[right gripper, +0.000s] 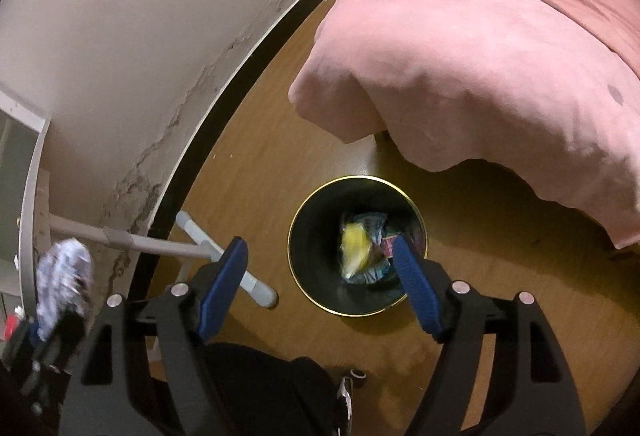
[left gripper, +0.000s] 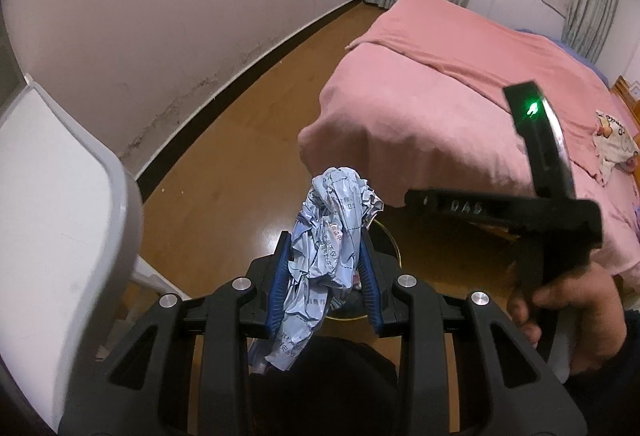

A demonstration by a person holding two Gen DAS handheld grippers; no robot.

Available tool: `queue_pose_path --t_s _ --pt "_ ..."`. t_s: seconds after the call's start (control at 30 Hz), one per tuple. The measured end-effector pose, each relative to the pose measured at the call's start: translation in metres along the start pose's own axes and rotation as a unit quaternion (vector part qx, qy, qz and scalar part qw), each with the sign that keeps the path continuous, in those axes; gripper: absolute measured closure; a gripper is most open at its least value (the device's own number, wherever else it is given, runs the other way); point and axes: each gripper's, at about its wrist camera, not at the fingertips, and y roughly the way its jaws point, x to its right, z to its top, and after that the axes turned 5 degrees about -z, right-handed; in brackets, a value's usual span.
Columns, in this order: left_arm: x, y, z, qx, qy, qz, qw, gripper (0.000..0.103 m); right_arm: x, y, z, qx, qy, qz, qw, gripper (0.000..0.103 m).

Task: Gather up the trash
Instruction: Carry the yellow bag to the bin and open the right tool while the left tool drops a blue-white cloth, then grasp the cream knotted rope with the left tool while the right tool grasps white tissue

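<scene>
The left hand-held gripper [left gripper: 326,268], low in the centre of the left wrist view, is clamped on a crumpled pale-blue printed wrapper [left gripper: 332,232]. In the right wrist view, the right hand-held gripper [right gripper: 320,276] stands wide apart with nothing between its blue pads [right gripper: 224,276], above a round black gold-rimmed trash bin [right gripper: 316,288] on the wooden floor [right gripper: 248,140]. Yellow and printed wrappers [right gripper: 356,248] lie inside. A pink-covered bed [right gripper: 500,48] fills the upper right.
</scene>
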Motion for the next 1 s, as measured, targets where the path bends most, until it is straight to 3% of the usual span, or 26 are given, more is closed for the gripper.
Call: queue_pose_path --t_s 0.3,0.37,0.43,0.53,0.77,0.9,1.0 --pt "0.022 0.036 0.004 -0.021 0.014 -0.036 0.9990 0.070 0.024 -0.016 0.009 0.039 0.066 -0.004 0.997 0.030" --pt "0.027 0.044 0.010 -0.016 0.015 -0.040 0.9990 0.062 0.030 -0.022 0.010 0.050 0.080 -0.005 0.996 0.030" --pt "0.030 0.048 0.016 -0.010 0.013 -0.041 0.9990 0.037 0.034 -0.027 0.011 0.060 0.089 -0.005 0.994 0.030" --pt "0.034 0.047 0.021 -0.003 0.017 -0.039 0.9991 0.037 0.036 -0.029 0.013 0.064 0.091 -0.004 0.994 0.030" --pt "0.029 0.023 0.017 0.006 0.013 -0.024 0.9996 0.034 0.028 -0.024 0.013 0.055 0.065 -0.001 0.996 0.027" --pt "0.017 -0.012 0.007 0.028 0.006 -0.010 0.9996 0.024 0.010 -0.028 0.009 0.059 0.029 0.003 0.998 0.027" --pt "-0.003 -0.060 -0.006 0.074 -0.016 0.020 0.9970 0.013 -0.014 -0.037 0.004 0.069 -0.011 0.020 0.997 0.026"
